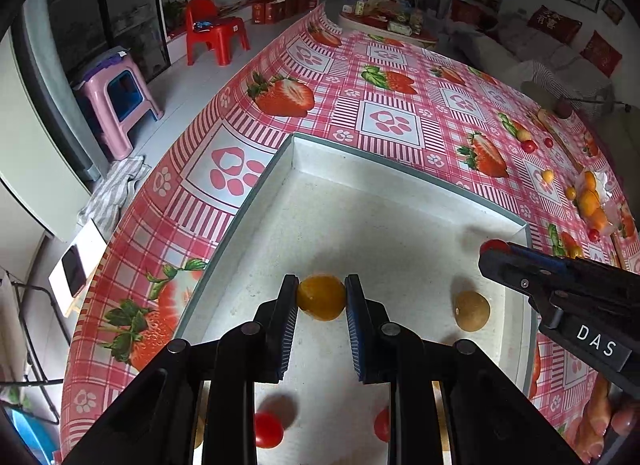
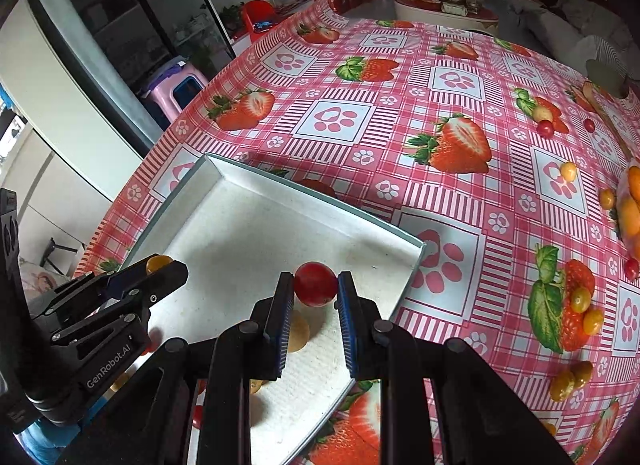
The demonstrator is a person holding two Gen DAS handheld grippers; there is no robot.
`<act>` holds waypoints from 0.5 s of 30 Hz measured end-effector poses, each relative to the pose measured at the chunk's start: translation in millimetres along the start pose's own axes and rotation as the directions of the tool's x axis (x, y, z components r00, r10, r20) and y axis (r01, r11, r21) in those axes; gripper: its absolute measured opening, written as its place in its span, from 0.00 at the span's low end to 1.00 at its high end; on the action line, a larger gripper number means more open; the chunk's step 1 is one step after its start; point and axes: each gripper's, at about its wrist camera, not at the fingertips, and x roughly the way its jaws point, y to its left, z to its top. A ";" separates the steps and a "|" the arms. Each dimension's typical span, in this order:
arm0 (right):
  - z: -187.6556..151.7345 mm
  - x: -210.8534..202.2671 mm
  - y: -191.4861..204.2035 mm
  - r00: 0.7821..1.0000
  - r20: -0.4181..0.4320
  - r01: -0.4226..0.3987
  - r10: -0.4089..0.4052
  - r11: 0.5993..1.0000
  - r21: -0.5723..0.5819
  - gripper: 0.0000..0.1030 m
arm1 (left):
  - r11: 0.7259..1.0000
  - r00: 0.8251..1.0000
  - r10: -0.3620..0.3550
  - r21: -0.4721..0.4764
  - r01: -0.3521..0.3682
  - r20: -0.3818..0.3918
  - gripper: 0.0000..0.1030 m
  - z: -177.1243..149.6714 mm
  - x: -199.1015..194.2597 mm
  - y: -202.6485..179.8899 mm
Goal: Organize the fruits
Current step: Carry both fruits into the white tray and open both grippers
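My left gripper (image 1: 321, 297) is shut on a small yellow-orange fruit (image 1: 321, 298) and holds it above the white tray (image 1: 352, 161). My right gripper (image 2: 315, 285) is shut on a red cherry tomato (image 2: 315, 284) above the same tray (image 2: 248, 181). In the left wrist view the right gripper (image 1: 494, 248) comes in from the right with the tomato at its tip. In the right wrist view the left gripper (image 2: 160, 265) comes in from the left with the yellow fruit. A tan round fruit (image 1: 472, 311) and two red tomatoes (image 1: 267, 430) lie in the tray.
Loose yellow fruits (image 2: 581, 300) and red tomatoes (image 2: 545, 128) are scattered on the strawberry-print tablecloth (image 2: 400, 105) to the right. A clear bag of orange fruit (image 1: 592, 201) lies at the far right. Stools (image 1: 120, 105) stand on the floor beyond the table's left edge.
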 end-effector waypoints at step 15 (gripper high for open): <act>3.5 31.8 10.4 0.997 -0.046 0.054 -0.058 0.996 -0.076 0.30 | 0.993 0.996 0.091 0.069 -0.091 0.004 0.82 -7.7 5.2 -10.2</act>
